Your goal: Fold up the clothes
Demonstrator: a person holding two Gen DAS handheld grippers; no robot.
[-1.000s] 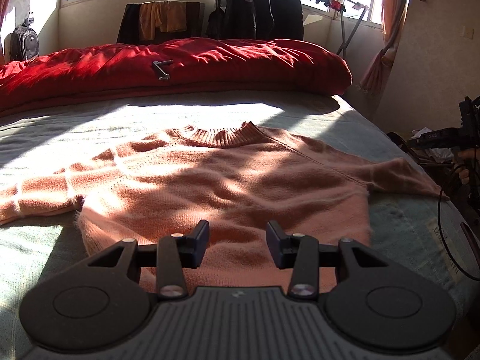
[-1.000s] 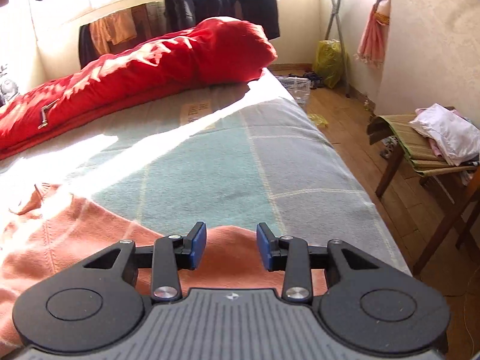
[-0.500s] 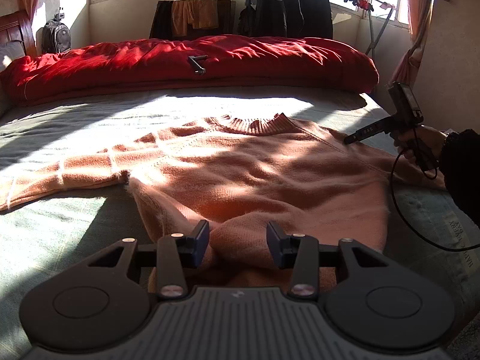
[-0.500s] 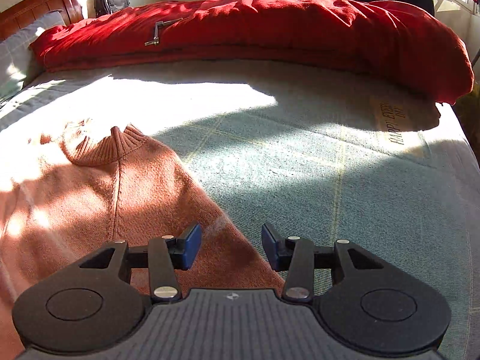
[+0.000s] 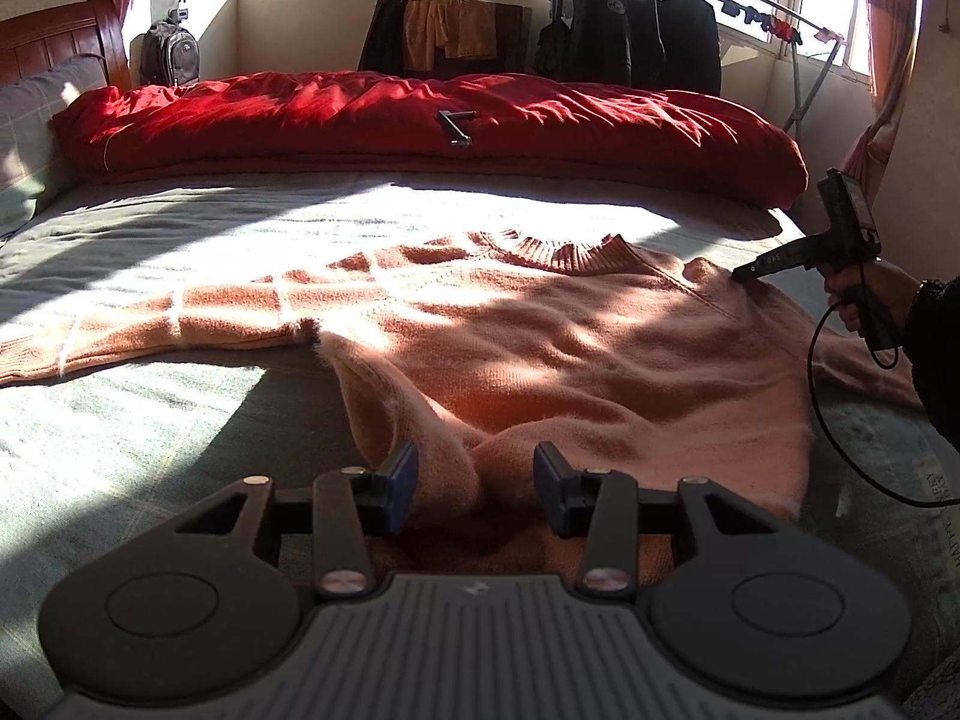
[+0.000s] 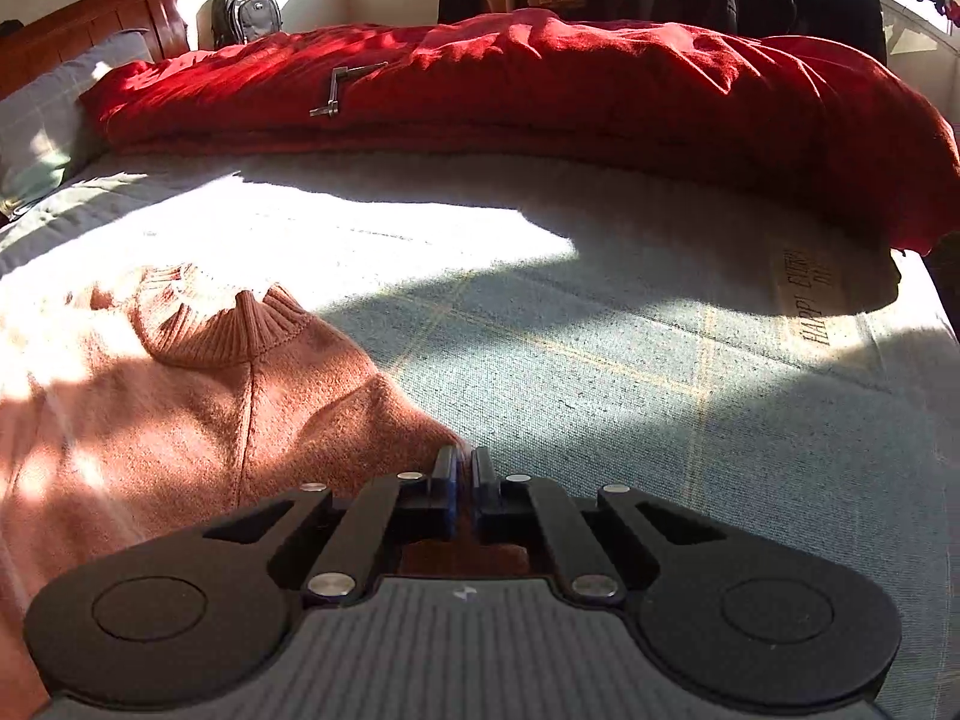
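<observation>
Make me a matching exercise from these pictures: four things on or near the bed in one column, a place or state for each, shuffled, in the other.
1 sweater
2 red duvet
3 right gripper
4 backpack

A bunched along the bed's far side
B shut on the shoulder edge
C by the window, beside the headboard
D spread flat, one sleeve stretched out

Pairs: 1-D, 2-A, 3-B, 4-C

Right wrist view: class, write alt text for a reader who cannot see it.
The right gripper has just closed, its jaws pinching the shoulder edge of a pink sweater lying flat on a pale green bedspread. Its ribbed collar sits in sunlight, and a red duvet lies rolled along the bed's far side.
</observation>
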